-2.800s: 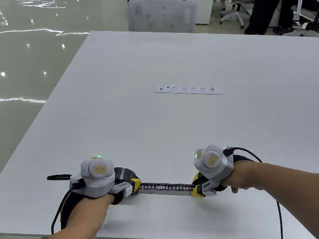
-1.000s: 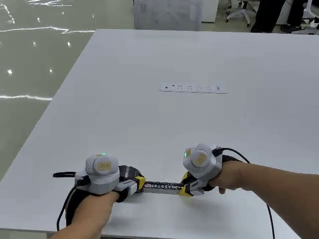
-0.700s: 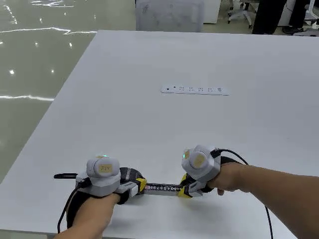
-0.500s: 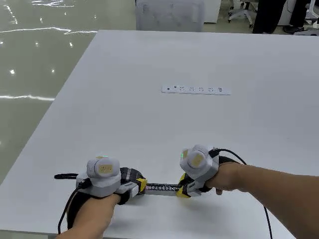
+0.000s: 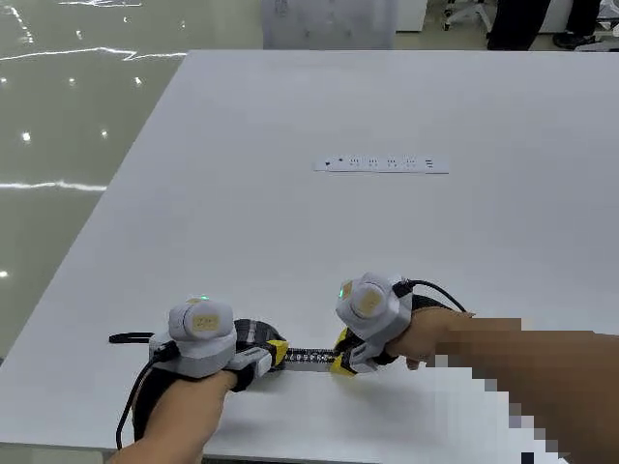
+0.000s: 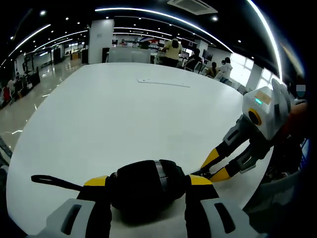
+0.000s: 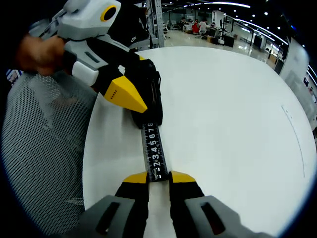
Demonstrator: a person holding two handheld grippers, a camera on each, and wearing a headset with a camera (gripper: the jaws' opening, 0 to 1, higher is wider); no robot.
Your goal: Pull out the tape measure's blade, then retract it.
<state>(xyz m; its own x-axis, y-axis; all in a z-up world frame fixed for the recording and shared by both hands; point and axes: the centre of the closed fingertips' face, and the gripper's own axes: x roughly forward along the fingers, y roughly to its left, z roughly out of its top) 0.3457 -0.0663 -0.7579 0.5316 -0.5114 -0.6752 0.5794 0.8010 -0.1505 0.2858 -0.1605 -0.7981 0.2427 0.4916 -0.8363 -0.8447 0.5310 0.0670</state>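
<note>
**White bench, a short run of blade between two grippers**

Glossy floor [image 5: 58, 145] lies to the left of a wide white table [image 5: 242, 222], which takes up most of the head view. A white power strip [image 5: 381, 164] lies flat towards its far middle, well apart from the work. The left gripper view shows an open hall behind, with rows of ceiling lights [image 6: 163, 12] and a few people [image 6: 173, 49] too small to make out. In the right gripper view a mesh chair [image 7: 39, 148] sits off the table's near edge.

In the head view most of the tape measure is covered by the left gripper [image 5: 276, 350], so only a dark edge of it shows. The blade's tip is buried between the right gripper's jaws and cannot be seen.

At the near edge, a black strap [image 5: 131, 338] trails left from the tape measure [image 6: 148, 191], which rests on the table. The left gripper's yellow-tipped jaws are clamped on either side of its black body. A short length of blade [image 7: 152, 148] runs out to the right, lying flat with its numbers up. The right gripper [image 7: 158, 177] has its jaws drawn narrow, pinching the blade's far end, near the left gripper.
</note>
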